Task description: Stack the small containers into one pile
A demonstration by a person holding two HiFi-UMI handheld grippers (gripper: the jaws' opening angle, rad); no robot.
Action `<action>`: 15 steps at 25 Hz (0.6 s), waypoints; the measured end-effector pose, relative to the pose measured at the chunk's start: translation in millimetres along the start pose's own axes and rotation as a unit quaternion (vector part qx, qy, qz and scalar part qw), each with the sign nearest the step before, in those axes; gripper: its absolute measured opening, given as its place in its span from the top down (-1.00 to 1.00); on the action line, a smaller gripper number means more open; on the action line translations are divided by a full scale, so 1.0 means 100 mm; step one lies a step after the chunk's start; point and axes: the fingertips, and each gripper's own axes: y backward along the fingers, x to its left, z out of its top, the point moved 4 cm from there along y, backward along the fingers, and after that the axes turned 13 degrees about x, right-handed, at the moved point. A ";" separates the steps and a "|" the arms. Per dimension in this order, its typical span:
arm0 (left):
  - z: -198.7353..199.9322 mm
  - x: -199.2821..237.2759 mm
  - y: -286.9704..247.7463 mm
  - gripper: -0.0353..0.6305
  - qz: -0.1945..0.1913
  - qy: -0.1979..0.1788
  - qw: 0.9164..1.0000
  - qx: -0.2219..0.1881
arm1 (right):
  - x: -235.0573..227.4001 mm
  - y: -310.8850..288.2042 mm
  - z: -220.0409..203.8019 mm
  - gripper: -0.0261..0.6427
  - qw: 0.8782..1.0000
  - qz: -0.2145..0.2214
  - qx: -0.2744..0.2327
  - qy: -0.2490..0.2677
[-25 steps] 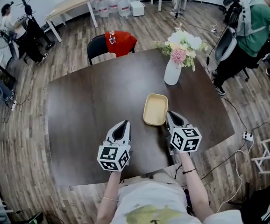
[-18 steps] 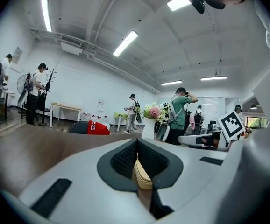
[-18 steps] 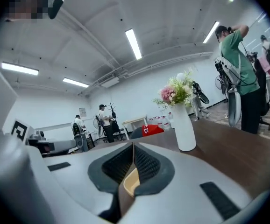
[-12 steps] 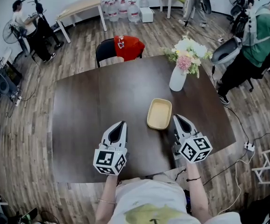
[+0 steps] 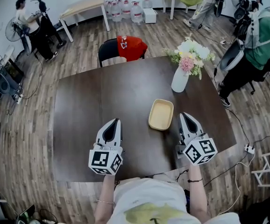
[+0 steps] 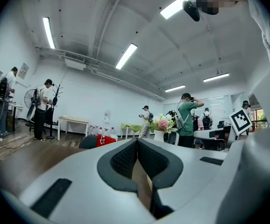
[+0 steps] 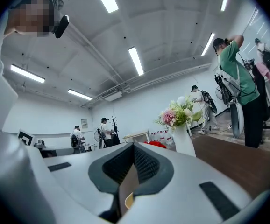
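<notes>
A tan, shallow rectangular container (image 5: 161,114) lies on the dark brown table (image 5: 93,106), right of the middle; whether others are nested in it I cannot tell. My right gripper (image 5: 185,115) rests just right of it, apart from it, jaws shut on nothing. My left gripper (image 5: 113,121) sits well left of the container near the front edge, also shut and empty. In the left gripper view the left gripper (image 6: 137,142) has its pads together. The right gripper (image 7: 134,146) looks the same in its own view, with a sliver of the container (image 7: 128,200) below the pads.
A white vase of flowers (image 5: 180,80) stands behind the container, and the vase (image 7: 183,142) also rises ahead in the right gripper view. A black chair with a red cloth (image 5: 131,47) is at the table's far side. People stand around the room, one in green (image 5: 268,29) at the right.
Both grippers have drawn back toward me. The right one has moved rightward away from the container's side, and the left one has drifted a little left.
</notes>
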 end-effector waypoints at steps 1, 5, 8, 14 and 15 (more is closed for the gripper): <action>0.01 0.01 0.01 0.82 0.002 0.000 1.000 -0.001 | 0.00 0.00 0.01 0.86 1.000 0.000 -0.002 0.003; 0.02 0.03 0.02 0.82 0.008 0.000 1.000 -0.002 | 0.02 -0.01 0.05 0.86 1.000 -0.005 -0.002 0.013; 0.03 0.05 0.01 0.82 0.011 -0.002 1.000 -0.001 | 0.03 -0.02 0.06 0.86 1.000 -0.006 -0.002 0.022; 0.00 0.11 0.01 0.82 0.022 -0.001 1.000 0.005 | 0.03 -0.04 0.09 0.86 0.999 -0.021 0.002 0.039; 0.00 0.12 0.00 0.82 0.023 -0.001 1.000 0.006 | 0.02 -0.04 0.09 0.86 0.999 -0.024 0.002 0.041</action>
